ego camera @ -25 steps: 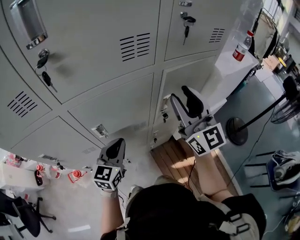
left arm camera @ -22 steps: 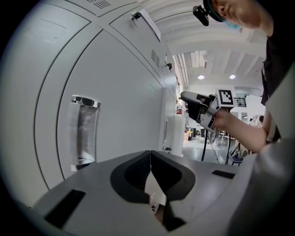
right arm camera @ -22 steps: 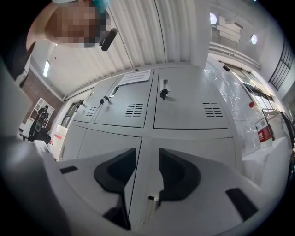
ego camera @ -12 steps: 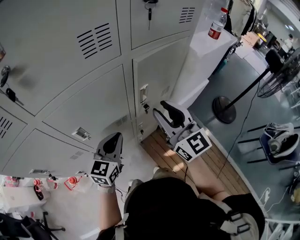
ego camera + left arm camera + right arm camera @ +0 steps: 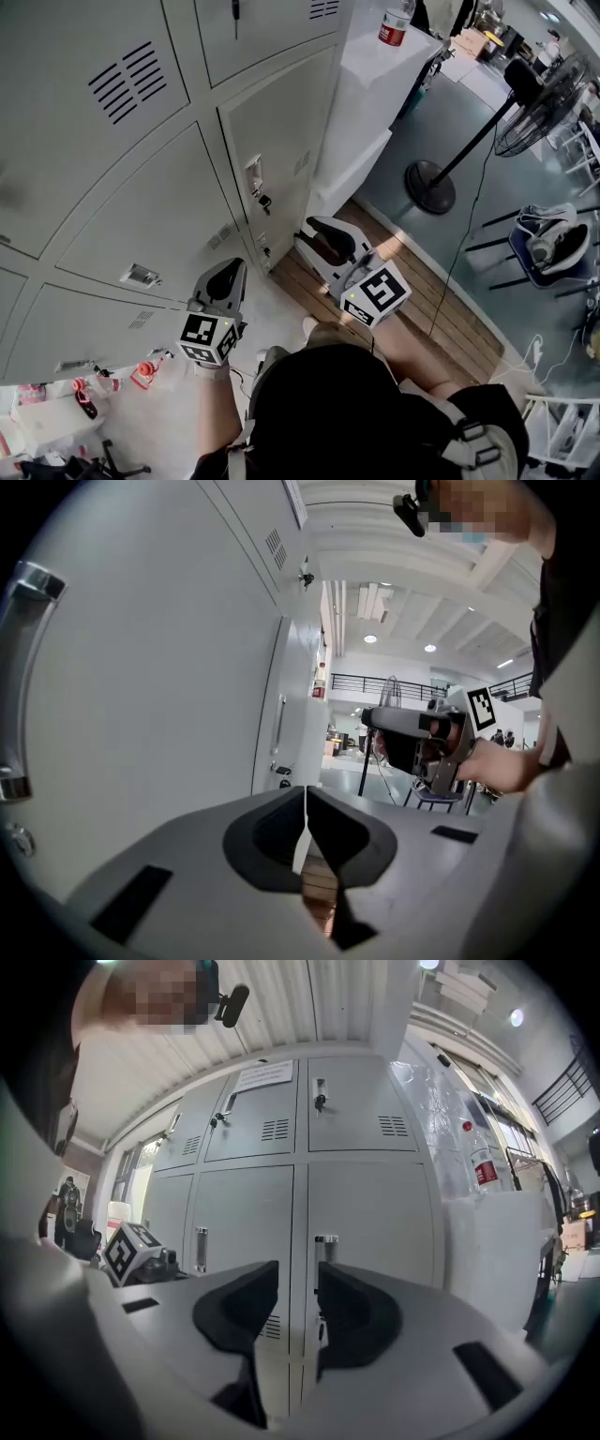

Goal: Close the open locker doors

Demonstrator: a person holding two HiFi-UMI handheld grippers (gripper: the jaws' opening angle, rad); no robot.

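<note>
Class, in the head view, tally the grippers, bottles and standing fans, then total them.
Grippers: 2 (left gripper, shut; right gripper, jaws have just been closing, nothing between them)
Bottles: 1
Standing fans: 1
Total: 4

Head view downward, others level; lockers (image 5: 112,187) shared

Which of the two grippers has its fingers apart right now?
The right gripper: a gap shows between its fingers, which have just been closing partway, with nothing between them. On the left gripper the fingers meet along a thin line, also empty.
</note>
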